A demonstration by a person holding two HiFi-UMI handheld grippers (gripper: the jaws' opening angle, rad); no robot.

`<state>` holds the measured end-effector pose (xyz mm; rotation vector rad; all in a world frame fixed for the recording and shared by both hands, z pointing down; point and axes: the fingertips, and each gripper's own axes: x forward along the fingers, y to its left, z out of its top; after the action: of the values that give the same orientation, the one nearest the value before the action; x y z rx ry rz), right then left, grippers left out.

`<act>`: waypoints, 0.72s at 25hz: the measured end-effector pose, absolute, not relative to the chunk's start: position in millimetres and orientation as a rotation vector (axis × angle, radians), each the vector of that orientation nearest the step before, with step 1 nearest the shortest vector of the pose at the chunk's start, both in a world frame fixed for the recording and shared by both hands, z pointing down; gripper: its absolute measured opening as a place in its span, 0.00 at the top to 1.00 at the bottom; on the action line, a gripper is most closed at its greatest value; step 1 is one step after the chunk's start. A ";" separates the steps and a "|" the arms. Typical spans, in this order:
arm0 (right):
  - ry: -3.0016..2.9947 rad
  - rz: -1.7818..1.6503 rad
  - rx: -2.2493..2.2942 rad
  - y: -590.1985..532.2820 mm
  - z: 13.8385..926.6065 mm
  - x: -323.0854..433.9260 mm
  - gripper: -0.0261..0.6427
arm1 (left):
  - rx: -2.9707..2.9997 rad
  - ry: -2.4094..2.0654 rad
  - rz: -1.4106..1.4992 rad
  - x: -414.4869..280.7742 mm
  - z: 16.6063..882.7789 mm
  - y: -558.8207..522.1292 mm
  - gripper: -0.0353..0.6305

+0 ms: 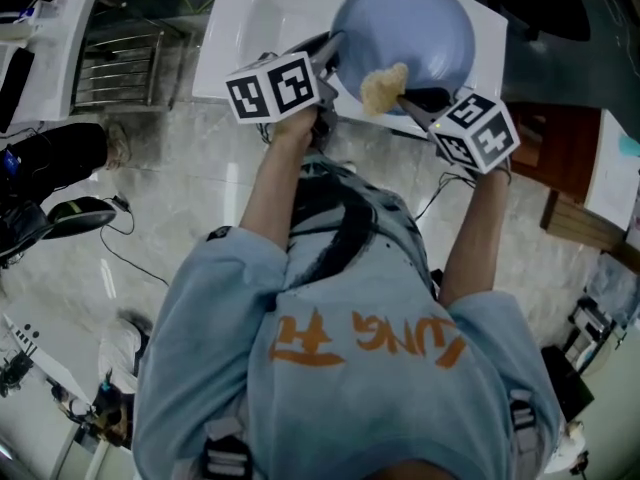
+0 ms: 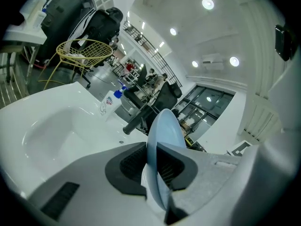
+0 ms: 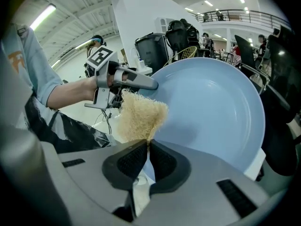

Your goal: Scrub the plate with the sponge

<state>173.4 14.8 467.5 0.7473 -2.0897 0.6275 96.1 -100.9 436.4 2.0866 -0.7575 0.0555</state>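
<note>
A light blue plate (image 1: 410, 30) is held tilted above the white sink (image 1: 250, 28). My left gripper (image 1: 325, 58) is shut on the plate's left rim; in the left gripper view the plate's edge (image 2: 162, 140) stands upright between the pads. My right gripper (image 1: 405, 96) is shut on a tan fibrous sponge (image 1: 384, 88). The sponge (image 3: 138, 119) rests against the lower left of the plate's face (image 3: 211, 107). My left gripper (image 3: 153, 84) shows at the plate's rim in the right gripper view.
The sink basin (image 2: 51, 131) lies below, with a black faucet handle (image 2: 138, 119) and a small bottle (image 2: 108, 105) behind it. A yellow wire basket (image 2: 84, 51) stands at the back left. A metal rack (image 1: 115, 68) is left of the sink, a brown stool (image 1: 560, 178) to the right.
</note>
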 end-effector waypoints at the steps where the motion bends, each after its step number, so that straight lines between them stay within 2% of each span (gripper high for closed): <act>1: -2.080 0.619 0.738 20.3 467.5 176.4 0.93 | 2.086 -0.768 0.049 93.5 435.3 -96.6 0.89; 11: -1.929 0.517 0.768 79.2 473.5 219.1 0.93 | 2.049 -0.846 0.010 73.3 441.8 -35.6 0.89; 18: -1.924 0.535 0.920 80.4 476.2 234.0 0.93 | 2.018 -0.883 0.018 57.7 451.1 -23.6 0.88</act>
<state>234.0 80.4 476.2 0.9204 -1.9242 0.5350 57.7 -23.6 451.1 2.0183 -0.8833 0.0184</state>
